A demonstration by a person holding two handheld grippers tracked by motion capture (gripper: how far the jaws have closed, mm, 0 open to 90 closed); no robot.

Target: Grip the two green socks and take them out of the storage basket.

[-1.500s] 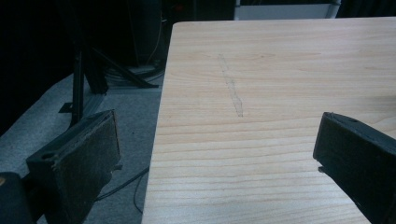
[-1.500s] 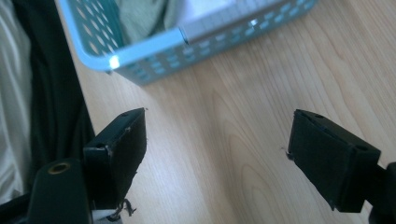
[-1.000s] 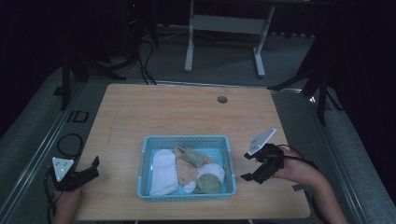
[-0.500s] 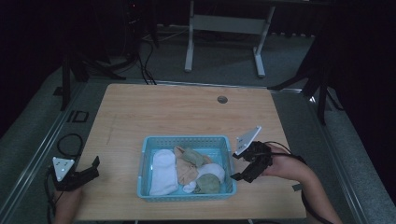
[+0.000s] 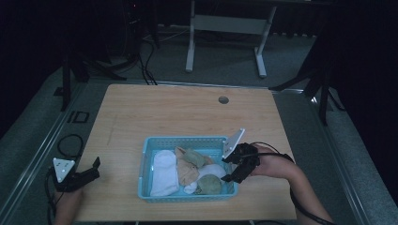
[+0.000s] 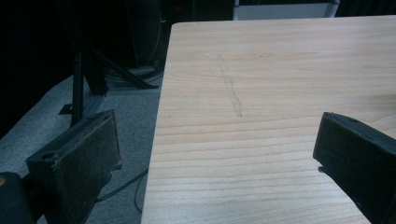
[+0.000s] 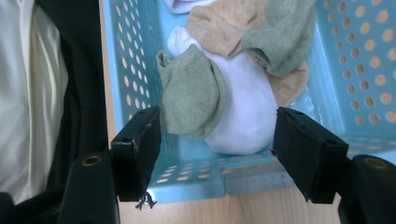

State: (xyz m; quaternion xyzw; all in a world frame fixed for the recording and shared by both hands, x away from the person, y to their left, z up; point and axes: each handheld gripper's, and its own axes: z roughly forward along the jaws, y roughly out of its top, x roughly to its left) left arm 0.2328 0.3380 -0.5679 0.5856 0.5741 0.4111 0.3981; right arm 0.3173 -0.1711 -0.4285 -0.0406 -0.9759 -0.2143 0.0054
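A light blue perforated basket (image 5: 148, 159) sits near the table's front edge and holds rolled socks: a white one (image 5: 164, 166), a tan one (image 5: 187, 171), green ones (image 5: 209, 183) and another white ball (image 7: 243, 116). My right gripper (image 5: 231, 168) hovers at the basket's right rim, open, its jaws spread either side of the green sock (image 7: 191, 95) and the white ball. My left gripper (image 5: 96, 168) rests open off the table's front left corner, nothing between its jaws.
The wooden table (image 5: 178, 112) has a round cable hole (image 5: 223, 100) at the back. Cables (image 5: 70, 140) lie on the grey floor at the left. A white desk frame (image 5: 225, 28) stands behind the table. A faint scuff mark (image 6: 231, 88) marks the tabletop.
My right gripper has moved left from beside the basket to over its right rim. The left gripper has stayed put.
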